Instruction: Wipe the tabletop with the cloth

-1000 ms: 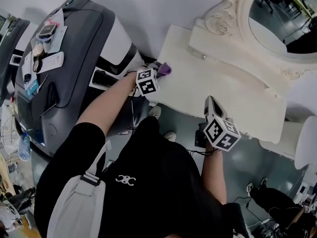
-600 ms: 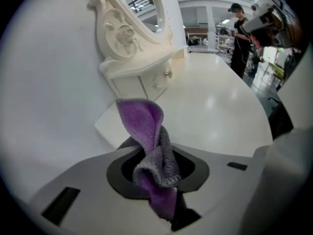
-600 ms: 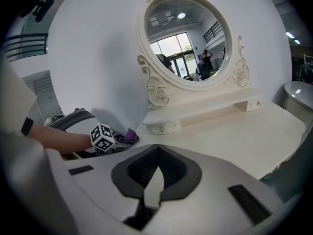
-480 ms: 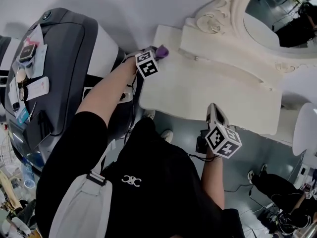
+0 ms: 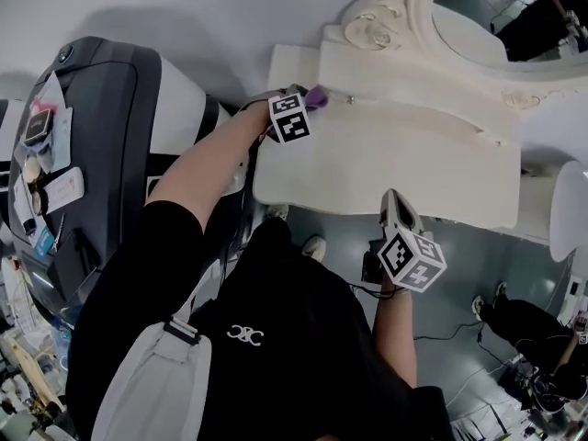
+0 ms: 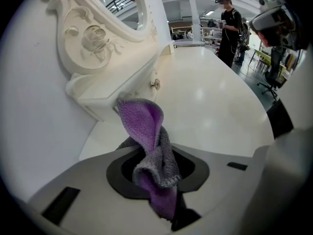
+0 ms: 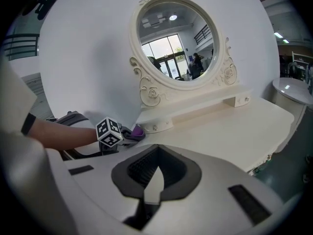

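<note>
A purple cloth (image 6: 145,126) with a grey edge sticks up out of my left gripper (image 6: 157,180), which is shut on it. In the head view that gripper (image 5: 307,105) holds the cloth (image 5: 318,96) at the back left of the white tabletop (image 5: 395,159), close to the mirror stand's base. Whether the cloth touches the surface cannot be told. My right gripper (image 5: 393,206) hangs in front of the table's near edge, shut with nothing in it. The right gripper view shows its jaws (image 7: 153,179) together and the left gripper (image 7: 128,134) far off with the cloth (image 7: 138,129).
An oval mirror (image 5: 501,12) in an ornate white frame stands at the table's back, over a low drawer shelf with a small knob (image 6: 155,84). A grey padded machine (image 5: 101,127) stands left of the table. A person (image 6: 229,31) stands far off.
My left gripper has carried the cloth from the table's left edge further in, toward the mirror base. The right gripper has stayed in front of the table.
</note>
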The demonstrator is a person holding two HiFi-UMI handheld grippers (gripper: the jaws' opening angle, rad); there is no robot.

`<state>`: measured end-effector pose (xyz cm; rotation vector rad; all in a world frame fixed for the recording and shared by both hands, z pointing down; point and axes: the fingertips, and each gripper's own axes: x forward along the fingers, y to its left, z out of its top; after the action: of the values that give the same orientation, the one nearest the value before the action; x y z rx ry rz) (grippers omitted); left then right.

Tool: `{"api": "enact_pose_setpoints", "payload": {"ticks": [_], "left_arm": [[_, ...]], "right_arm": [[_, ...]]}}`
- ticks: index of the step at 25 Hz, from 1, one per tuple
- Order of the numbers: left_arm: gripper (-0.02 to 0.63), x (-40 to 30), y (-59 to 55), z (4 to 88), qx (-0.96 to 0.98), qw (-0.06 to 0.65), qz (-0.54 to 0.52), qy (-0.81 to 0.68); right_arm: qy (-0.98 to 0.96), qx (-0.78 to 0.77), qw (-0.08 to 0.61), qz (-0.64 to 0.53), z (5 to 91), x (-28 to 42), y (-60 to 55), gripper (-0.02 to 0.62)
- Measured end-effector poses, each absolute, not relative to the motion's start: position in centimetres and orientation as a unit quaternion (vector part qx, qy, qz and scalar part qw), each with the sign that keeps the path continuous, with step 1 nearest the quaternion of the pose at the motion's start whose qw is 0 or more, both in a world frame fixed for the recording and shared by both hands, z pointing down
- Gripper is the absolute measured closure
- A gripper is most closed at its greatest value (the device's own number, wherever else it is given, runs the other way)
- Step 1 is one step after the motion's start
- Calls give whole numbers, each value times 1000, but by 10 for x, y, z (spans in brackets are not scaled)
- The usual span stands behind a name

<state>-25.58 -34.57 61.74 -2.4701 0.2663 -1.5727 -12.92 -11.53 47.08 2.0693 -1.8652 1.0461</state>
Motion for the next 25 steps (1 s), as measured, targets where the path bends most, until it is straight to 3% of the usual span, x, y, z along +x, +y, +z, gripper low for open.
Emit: {"api": "enact_pose_setpoints", "payload": {"ticks": [9, 25], "left_arm": [[509, -187, -324, 619, -840, 143, -519, 72], [511, -192, -269, 617, -843, 122, -521, 57]], "right_arm": [[-581, 730, 62, 355, 470, -93, -77, 583], [-593, 713, 30, 373, 480, -62, -45, 583]]}}
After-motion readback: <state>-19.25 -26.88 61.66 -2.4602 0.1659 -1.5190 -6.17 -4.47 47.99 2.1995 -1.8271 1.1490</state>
